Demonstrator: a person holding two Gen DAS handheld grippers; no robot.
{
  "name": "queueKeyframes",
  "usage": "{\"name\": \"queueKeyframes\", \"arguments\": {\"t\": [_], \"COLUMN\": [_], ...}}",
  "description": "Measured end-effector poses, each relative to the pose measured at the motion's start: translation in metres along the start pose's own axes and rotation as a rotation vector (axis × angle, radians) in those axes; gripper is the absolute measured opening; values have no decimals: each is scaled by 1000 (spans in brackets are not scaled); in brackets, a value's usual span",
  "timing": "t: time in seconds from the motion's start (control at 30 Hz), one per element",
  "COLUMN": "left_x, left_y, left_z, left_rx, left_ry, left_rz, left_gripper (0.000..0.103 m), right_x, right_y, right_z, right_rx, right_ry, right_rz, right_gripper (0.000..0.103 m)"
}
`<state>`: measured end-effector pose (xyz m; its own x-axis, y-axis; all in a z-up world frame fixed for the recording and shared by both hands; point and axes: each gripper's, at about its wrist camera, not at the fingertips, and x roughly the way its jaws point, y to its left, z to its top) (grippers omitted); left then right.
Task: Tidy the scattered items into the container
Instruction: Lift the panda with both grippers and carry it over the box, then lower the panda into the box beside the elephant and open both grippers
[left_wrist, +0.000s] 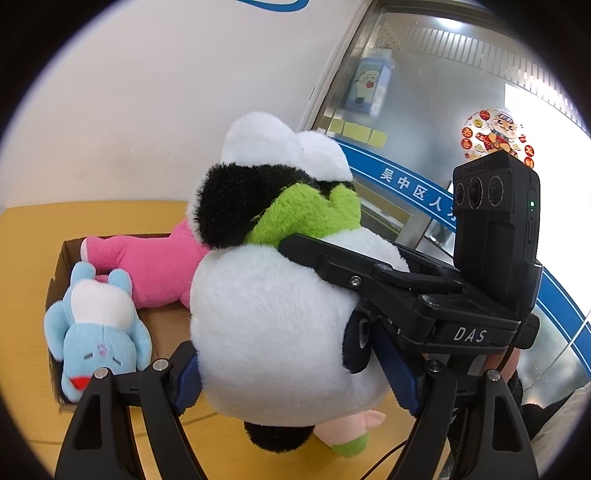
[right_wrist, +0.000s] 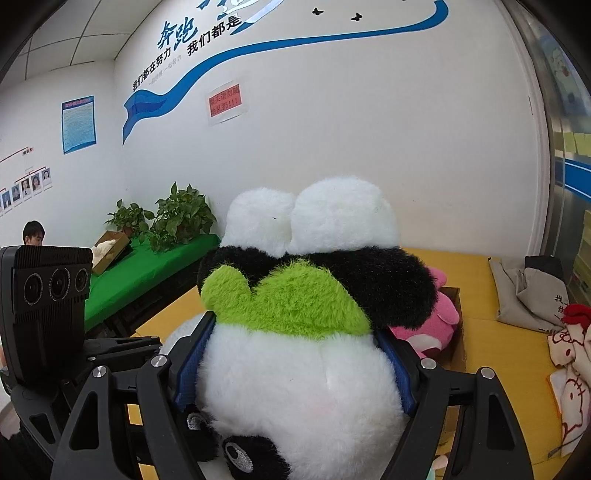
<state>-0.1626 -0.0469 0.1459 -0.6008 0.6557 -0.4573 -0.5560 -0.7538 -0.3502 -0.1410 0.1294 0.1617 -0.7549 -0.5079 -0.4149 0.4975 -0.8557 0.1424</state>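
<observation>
A big plush panda (left_wrist: 273, 332), white and black with a green scarf, fills both views (right_wrist: 295, 387). My left gripper (left_wrist: 295, 380) is shut on its white head from both sides. My right gripper (right_wrist: 295, 373) is also shut on the panda, its blue pads pressed into the fur; it shows in the left wrist view (left_wrist: 332, 266) gripping from the right. The panda hangs above the yellow table, beside an open cardboard box (left_wrist: 59, 266). In the box lie a pink plush (left_wrist: 155, 266) and a light blue plush (left_wrist: 99, 325).
A small pink and green toy (left_wrist: 354, 428) lies on the yellow table (left_wrist: 33, 229) under the panda. Bags and a Hello Kitty cloth (right_wrist: 569, 369) lie at the right. A white wall stands behind, a glass door (left_wrist: 424, 92) to the right, and a green table with plants (right_wrist: 173, 221) to the left.
</observation>
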Motion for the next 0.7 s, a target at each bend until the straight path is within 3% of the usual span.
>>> {"name": "queueKeyframes", "arguments": {"t": [0.23, 0.57, 0.63, 0.7], "left_x": [61, 144, 152, 150], "left_y": [56, 147, 150, 142], "left_z": [17, -32, -43, -45], "left_rx": [-61, -294, -294, -254], "left_ry": [81, 291, 332, 322], "left_rz": [19, 106, 145, 170], "left_gripper": [82, 82, 82, 85], "right_x": [80, 221, 242, 255], "right_y": [-56, -118, -128, -139], "right_z": [7, -65, -80, -91], "right_rx": [88, 289, 356, 453], "right_ry": [39, 228, 300, 372], "right_rz": [33, 99, 104, 123], "right_gripper": [84, 82, 82, 82]}}
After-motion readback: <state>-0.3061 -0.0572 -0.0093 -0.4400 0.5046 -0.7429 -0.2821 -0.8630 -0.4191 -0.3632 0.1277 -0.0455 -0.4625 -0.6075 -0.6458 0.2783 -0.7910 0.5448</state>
